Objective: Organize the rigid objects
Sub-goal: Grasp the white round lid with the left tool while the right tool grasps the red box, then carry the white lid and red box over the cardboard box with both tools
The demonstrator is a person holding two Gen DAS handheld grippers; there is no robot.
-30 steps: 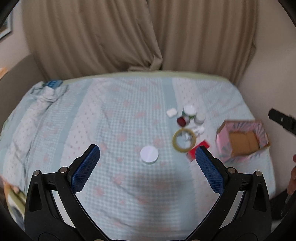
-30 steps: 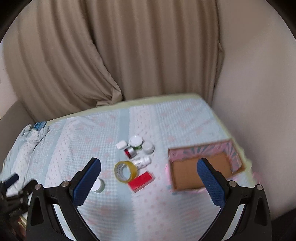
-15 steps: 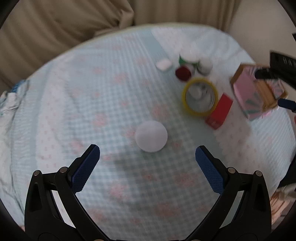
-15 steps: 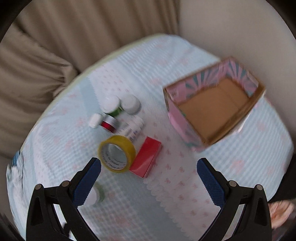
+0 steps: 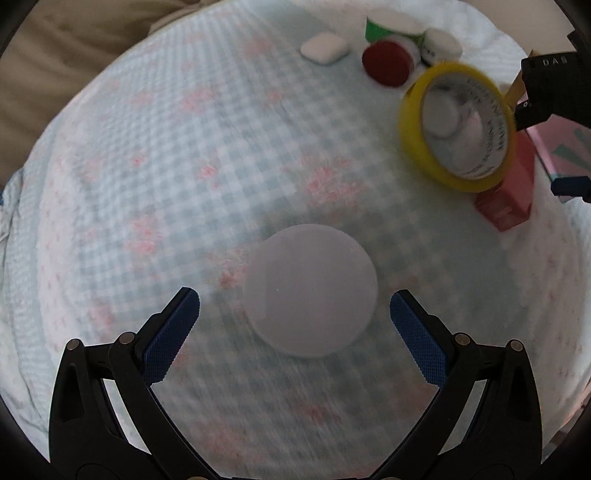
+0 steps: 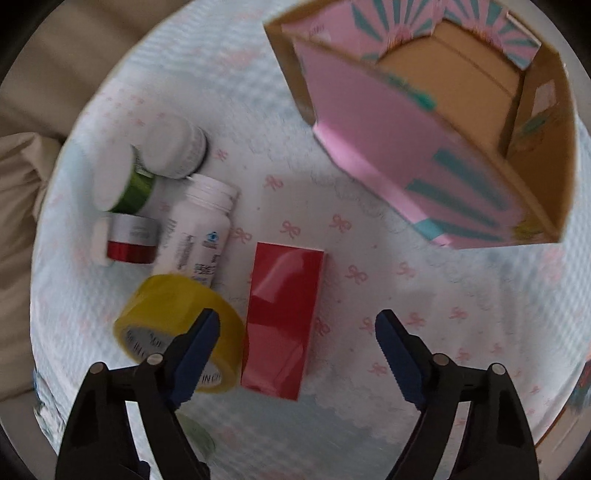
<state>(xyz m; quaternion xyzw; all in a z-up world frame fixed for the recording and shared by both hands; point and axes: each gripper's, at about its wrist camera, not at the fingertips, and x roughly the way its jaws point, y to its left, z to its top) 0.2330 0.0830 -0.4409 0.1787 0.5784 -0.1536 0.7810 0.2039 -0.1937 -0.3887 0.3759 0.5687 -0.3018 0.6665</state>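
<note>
My left gripper (image 5: 294, 302) is open, its jaws on either side of a round white lid (image 5: 310, 290) on the checked bedspread. My right gripper (image 6: 297, 325) is open over a red box (image 6: 282, 317), which lies between its fingers. A yellow tape roll (image 6: 173, 325) lies left of the box, partly behind the left finger (image 6: 195, 350). A white pill bottle (image 6: 197, 229) lies on its side behind it. A pink cardboard box (image 6: 436, 147) stands open at the far right. In the left wrist view the tape roll (image 5: 458, 125) and red box (image 5: 508, 195) sit at right.
A red-lidded jar (image 5: 388, 62), a green jar (image 5: 380, 29), a small white jar (image 5: 441, 44) and a white earbud case (image 5: 325, 48) cluster at the back. The right gripper's body (image 5: 554, 88) shows at the right edge. Beige curtain (image 6: 44, 66) hangs behind the bed.
Both grippers have dropped close to the bed. The left one now straddles the white lid; the right one has moved down over the red box beside the tape roll.
</note>
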